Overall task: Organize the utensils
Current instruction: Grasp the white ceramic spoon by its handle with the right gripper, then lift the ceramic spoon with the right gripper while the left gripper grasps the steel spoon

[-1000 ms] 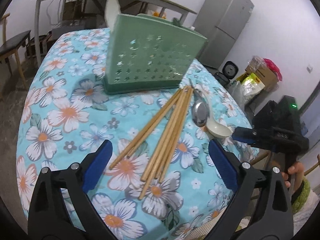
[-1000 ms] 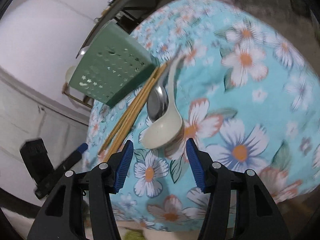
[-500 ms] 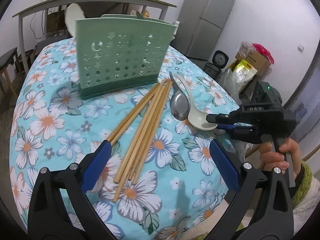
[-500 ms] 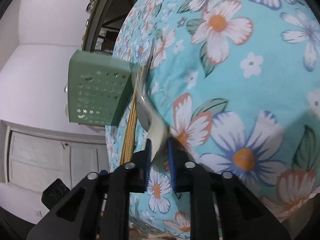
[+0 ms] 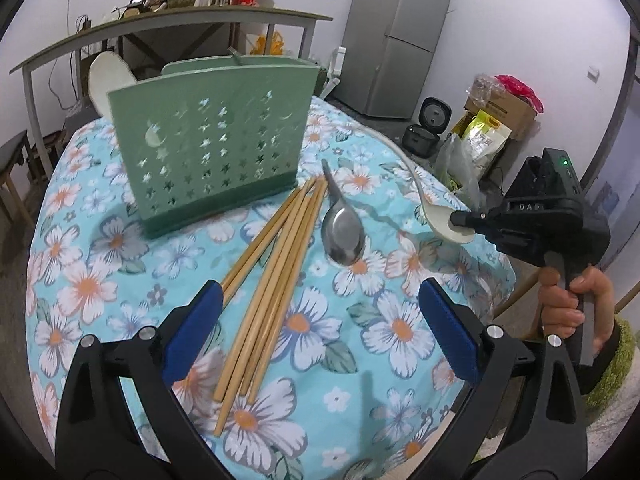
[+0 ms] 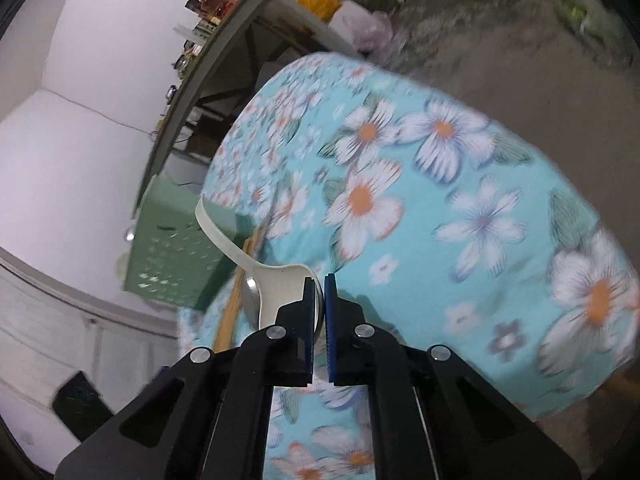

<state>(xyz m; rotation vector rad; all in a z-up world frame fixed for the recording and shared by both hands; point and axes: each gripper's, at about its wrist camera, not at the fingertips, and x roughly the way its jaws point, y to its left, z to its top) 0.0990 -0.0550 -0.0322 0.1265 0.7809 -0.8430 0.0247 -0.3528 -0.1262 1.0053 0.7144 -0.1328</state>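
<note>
My right gripper (image 6: 319,300) is shut on the bowl of a white ceramic spoon (image 6: 276,280) and holds it clear of the floral tablecloth (image 6: 460,208); its handle curves up and away. From the left wrist view the same spoon (image 5: 436,222) hangs at the right gripper (image 5: 464,222) tips over the table's right edge. A metal spoon (image 5: 344,232) and several wooden chopsticks (image 5: 276,264) lie in front of the green perforated utensil holder (image 5: 212,152). My left gripper (image 5: 320,332) stands open above the near ends of the chopsticks, holding nothing.
Another white spoon (image 5: 106,82) sticks up behind the holder's left end. A person's hand (image 5: 572,312) grips the right tool. Behind the table stand a long shelf-table (image 5: 172,28), a grey fridge (image 5: 404,32), and boxes and bags (image 5: 492,128) on the floor.
The right gripper closed on the white spoon's bowl and lifted it off the cloth, away from the metal spoon. The left gripper drifted sideways and rolled, staying open.
</note>
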